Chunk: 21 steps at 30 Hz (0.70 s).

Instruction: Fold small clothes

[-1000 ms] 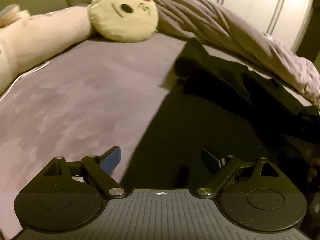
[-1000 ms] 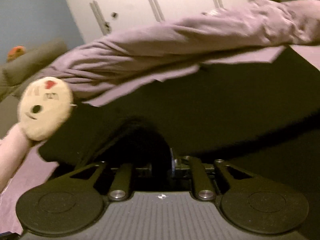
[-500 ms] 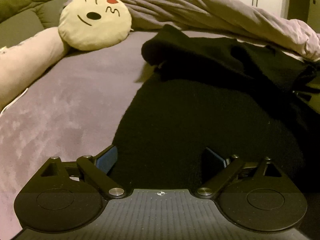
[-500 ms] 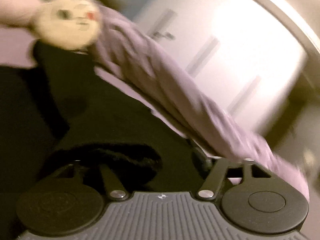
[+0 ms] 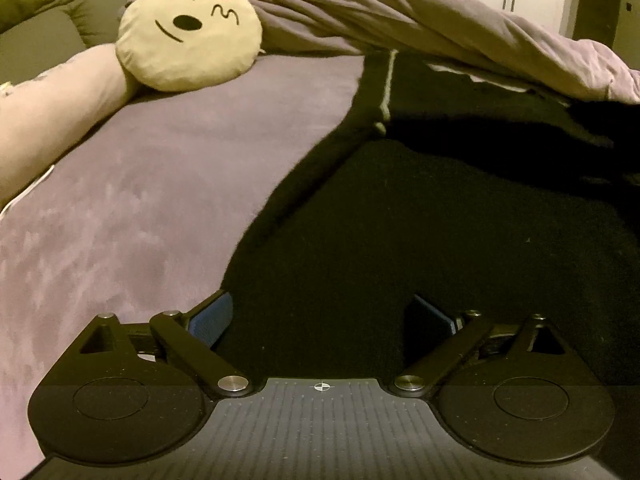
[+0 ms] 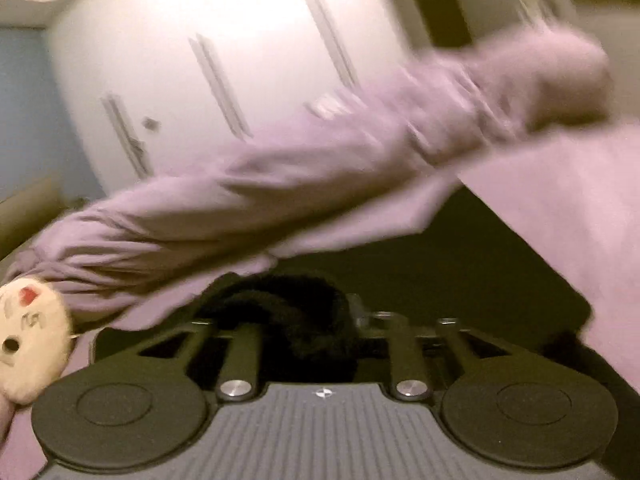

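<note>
A black garment (image 5: 420, 220) lies spread on the purple bed sheet (image 5: 160, 184), with a sleeve or strap with a pale stripe (image 5: 384, 88) reaching toward the far side. My left gripper (image 5: 320, 316) is open, low over the garment's near left edge, blue pads either side of the cloth. My right gripper (image 6: 308, 320) is shut on a bunched fold of the black garment (image 6: 304, 304) and holds it up; more of the garment (image 6: 460, 276) lies beyond. The right wrist view is blurred.
A round cream emoji cushion (image 5: 188, 32) and a long pale pink pillow (image 5: 52, 104) lie at the far left. A rumpled purple duvet (image 5: 400, 12) runs along the far side, also in the right wrist view (image 6: 280, 200). White wardrobe doors (image 6: 200, 60) stand behind.
My left gripper has moved lower and closer over the garment's edge, still open. My right gripper, shut on the black cloth, has swung round fast, carrying the fold; the garment's far part has shifted.
</note>
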Motion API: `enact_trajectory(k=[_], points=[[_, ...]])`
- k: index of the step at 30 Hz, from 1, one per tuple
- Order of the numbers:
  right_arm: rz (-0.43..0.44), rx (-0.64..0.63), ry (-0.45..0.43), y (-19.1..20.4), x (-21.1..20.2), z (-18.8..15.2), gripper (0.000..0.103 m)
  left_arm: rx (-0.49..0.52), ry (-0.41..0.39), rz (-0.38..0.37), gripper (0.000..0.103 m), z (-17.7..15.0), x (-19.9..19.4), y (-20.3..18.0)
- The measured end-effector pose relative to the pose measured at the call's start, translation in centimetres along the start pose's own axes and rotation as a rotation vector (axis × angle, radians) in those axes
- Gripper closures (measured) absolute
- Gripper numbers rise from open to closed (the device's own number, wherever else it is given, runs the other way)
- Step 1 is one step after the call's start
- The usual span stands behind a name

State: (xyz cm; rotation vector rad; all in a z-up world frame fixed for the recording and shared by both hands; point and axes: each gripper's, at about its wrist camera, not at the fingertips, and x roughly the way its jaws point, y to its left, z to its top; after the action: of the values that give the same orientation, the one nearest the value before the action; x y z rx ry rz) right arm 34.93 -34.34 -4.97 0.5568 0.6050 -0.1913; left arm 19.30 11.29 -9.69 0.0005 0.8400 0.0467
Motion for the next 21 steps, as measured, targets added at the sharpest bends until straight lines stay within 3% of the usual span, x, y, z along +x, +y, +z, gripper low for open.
enact_trajectory(k=[4, 8, 10, 13, 17, 19, 21], points=[[-0.016, 0.084, -0.005, -3.5, -0.8, 0.2, 0.051, 0.001, 0.005, 0.007, 0.003, -0.2, 0.0, -0.4], [-0.028, 0.063, -0.015, -3.3, -0.2, 0.5, 0.051, -0.004, 0.016, 0.009, 0.003, -0.1, -0.2, -0.7], [-0.056, 0.015, 0.027, -2.7, 0.5, 0.5, 0.056, -0.005, 0.02, 0.013, 0.002, 0.0, -0.2, -0.9], [-0.078, -0.102, 0.096, -2.0, 1.6, 0.0, 0.076, -0.005, 0.023, 0.02, 0.002, -0.1, -0.3, -1.3], [-0.205, -0.291, -0.036, -0.7, 0.5, -0.7, 0.099, 0.0, 0.029, 0.028, 0.002, -0.3, -0.6, -1.5], [-0.274, -0.369, -0.149, -0.4, -0.5, -1.0, 0.103, -0.002, 0.035, 0.023, 0.002, -0.3, -1.0, -1.5], [-0.297, -0.4, -0.149, -0.5, -0.9, -0.7, 0.102, -0.007, 0.042, 0.02, 0.002, -0.3, -1.4, -1.5]])
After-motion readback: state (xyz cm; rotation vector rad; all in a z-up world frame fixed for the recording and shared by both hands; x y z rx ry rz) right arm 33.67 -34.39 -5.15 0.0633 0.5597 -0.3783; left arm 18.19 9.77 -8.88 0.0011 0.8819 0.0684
